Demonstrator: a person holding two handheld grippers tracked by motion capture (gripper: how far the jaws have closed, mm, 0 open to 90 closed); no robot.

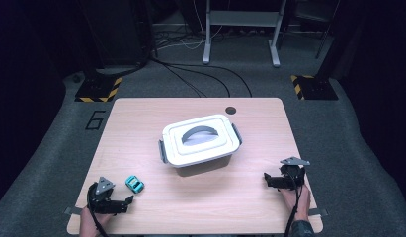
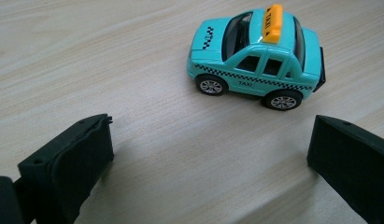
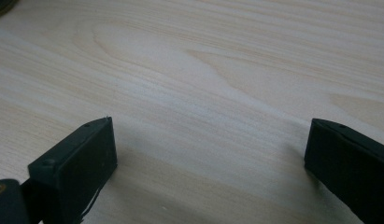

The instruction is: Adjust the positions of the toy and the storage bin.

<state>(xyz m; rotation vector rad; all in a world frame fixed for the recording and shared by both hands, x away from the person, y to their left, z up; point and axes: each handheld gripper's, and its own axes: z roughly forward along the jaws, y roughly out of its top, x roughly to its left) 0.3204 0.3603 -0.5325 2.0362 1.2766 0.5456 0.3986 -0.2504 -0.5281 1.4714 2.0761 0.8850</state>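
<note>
Teal toy taxi (image 1: 135, 183) sits near the table's (image 1: 141, 118) left front, just right of the left gripper (image 1: 122, 203). Left gripper view: checkered stripes, yellow roof sign, jaws wide, empty. Right gripper (image 3: 206, 154) view: jaws wide over bare wood.

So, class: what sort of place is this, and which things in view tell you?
Probably a lab or test workspace, not a home: a pale wooden table on grey carpet, black-and-yellow striped stand bases and loose black cables on the floor beyond it.
</note>
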